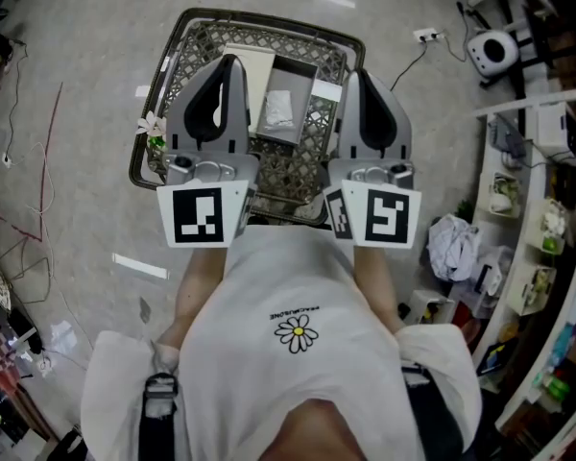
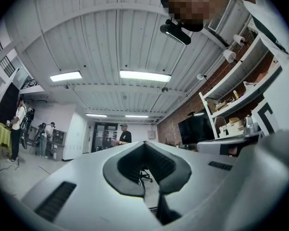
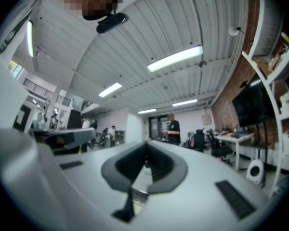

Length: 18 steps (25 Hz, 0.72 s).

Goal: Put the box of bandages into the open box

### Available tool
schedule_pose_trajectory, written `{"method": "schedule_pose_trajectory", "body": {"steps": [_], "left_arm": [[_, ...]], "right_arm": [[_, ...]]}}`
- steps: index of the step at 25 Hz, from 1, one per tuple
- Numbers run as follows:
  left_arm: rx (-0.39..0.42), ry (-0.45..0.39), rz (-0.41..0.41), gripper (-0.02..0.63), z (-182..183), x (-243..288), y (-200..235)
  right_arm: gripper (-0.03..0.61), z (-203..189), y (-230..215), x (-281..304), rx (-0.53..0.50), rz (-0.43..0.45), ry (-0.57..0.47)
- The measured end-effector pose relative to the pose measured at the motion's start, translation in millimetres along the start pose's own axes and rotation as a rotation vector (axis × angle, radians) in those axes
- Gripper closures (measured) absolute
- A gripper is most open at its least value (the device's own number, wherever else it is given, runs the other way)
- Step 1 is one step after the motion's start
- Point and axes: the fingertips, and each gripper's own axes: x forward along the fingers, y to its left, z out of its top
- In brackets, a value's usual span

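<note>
Left claw (image 1: 227, 65) and right claw (image 1: 362, 77) hang shut and empty over a dark wire basket (image 1: 288, 176). What looks like the cream flat bandage box (image 1: 259, 75) lies between them, beside the grey open box (image 1: 302, 70). Descending with jaws closed could shove it aside.

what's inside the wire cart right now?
A cream flat box and a grey open box holding a white packet. The left gripper and right gripper cover the sides of the wire cart, so anything there is hidden.

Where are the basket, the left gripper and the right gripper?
basket (image 1: 298, 27), head view, on its far rim.
left gripper (image 1: 228, 60), head view, at the tips of its closed fingers.
right gripper (image 1: 358, 75), head view, at the tips of its closed fingers.
</note>
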Motion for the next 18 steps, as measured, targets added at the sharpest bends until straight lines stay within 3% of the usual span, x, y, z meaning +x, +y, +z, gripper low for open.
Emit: {"method": "schedule_pose_trajectory", "body": {"steps": [18], "left_arm": [[-0.002,0.014,0.001,0.594,-3.4,-1.6,-3.6]], "right_arm": [[0.548,-8.7,-0.4,-2.9,-0.022,0.010,0.033]]}}
